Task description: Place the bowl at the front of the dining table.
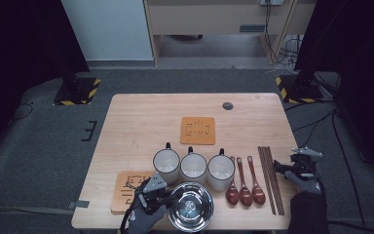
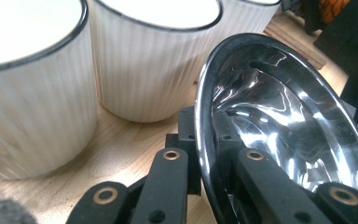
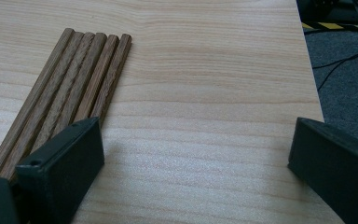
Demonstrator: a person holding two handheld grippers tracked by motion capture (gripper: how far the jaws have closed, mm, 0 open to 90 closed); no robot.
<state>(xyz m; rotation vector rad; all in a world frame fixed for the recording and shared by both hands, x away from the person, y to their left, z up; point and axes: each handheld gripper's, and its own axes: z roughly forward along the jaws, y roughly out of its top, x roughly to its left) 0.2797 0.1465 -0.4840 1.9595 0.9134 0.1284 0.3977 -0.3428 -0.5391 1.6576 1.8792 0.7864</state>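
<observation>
A shiny steel bowl (image 1: 191, 207) sits at the table's front edge, tipped up in the left gripper view (image 2: 284, 121). My left gripper (image 1: 163, 195) (image 2: 204, 133) is shut on the bowl's left rim, one jaw inside and one outside. Three white ribbed mugs (image 1: 194, 166) (image 2: 154, 60) stand in a row just behind the bowl. Right of the mugs lie three brown spoons (image 1: 245, 187) and a bundle of wooden chopsticks (image 1: 271, 180) (image 3: 74, 88). My right gripper (image 1: 283, 168) (image 3: 196, 158) hovers open over bare wood, right of the chopsticks, holding nothing.
An orange mat (image 1: 197, 130) lies at the middle of the wooden table (image 1: 141, 117). A second orange mat (image 1: 124, 187) lies under my left hand. A round grommet (image 1: 228, 106) sits near the far edge. The table's right edge (image 3: 312, 70) is close to my right gripper.
</observation>
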